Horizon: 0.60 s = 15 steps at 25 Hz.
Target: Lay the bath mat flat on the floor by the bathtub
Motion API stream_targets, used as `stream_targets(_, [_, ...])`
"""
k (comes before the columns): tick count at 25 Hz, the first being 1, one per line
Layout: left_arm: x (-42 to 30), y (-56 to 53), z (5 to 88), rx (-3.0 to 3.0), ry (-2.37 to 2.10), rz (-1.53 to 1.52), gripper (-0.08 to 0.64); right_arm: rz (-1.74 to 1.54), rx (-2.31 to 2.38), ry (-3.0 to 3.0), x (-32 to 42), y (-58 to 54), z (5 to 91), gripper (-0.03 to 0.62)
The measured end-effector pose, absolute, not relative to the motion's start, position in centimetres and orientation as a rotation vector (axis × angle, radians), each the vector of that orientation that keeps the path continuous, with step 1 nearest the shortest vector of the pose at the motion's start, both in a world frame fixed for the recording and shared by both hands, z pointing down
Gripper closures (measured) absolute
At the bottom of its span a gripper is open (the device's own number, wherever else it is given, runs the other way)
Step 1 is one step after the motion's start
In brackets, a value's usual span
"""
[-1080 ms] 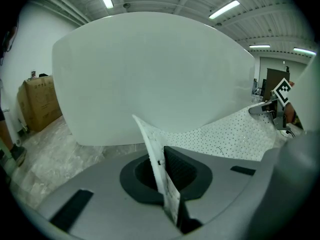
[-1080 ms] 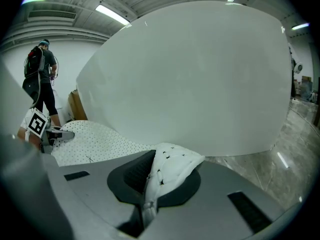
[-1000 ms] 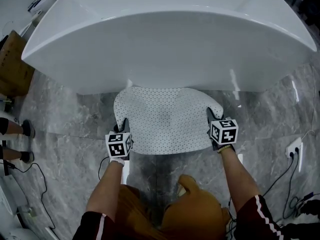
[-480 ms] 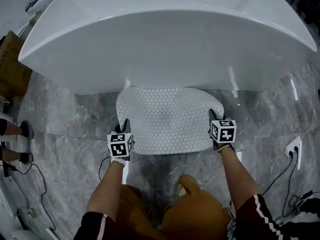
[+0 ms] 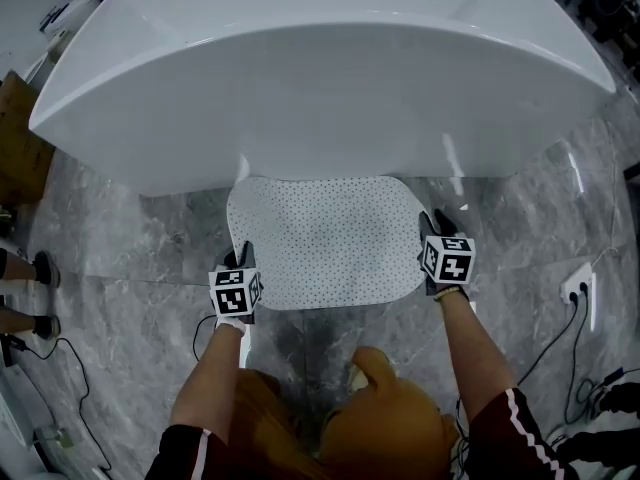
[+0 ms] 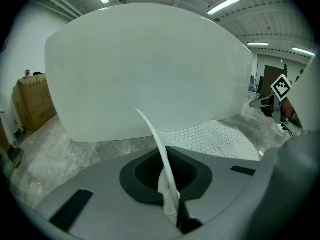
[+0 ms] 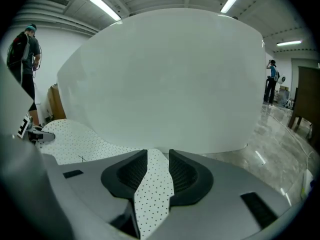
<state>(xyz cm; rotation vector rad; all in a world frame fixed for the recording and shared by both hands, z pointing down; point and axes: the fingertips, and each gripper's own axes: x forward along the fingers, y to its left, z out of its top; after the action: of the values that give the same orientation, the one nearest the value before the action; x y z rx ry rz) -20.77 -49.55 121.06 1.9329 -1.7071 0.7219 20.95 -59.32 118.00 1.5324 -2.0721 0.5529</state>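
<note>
White bath mat (image 5: 325, 238), edge in left claw (image 5: 243, 252) (pinched)

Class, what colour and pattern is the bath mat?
The bath mat is white with small dark dots; head view.

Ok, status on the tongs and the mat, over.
Left tongs shut on the bath mat, left edge curled up. Right tongs just opened, mat edge loose between them. Mat otherwise flat on the floor by the bathtub. Nothing on it.
</note>
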Motion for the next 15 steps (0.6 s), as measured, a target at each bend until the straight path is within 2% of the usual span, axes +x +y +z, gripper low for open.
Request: stream_targets(15, [-20.1,-49.0,119.2,1.99,-1.719,0.735,0.52,0.504,1.582,-2.109,22.5,-55.1,113.6,0.453])
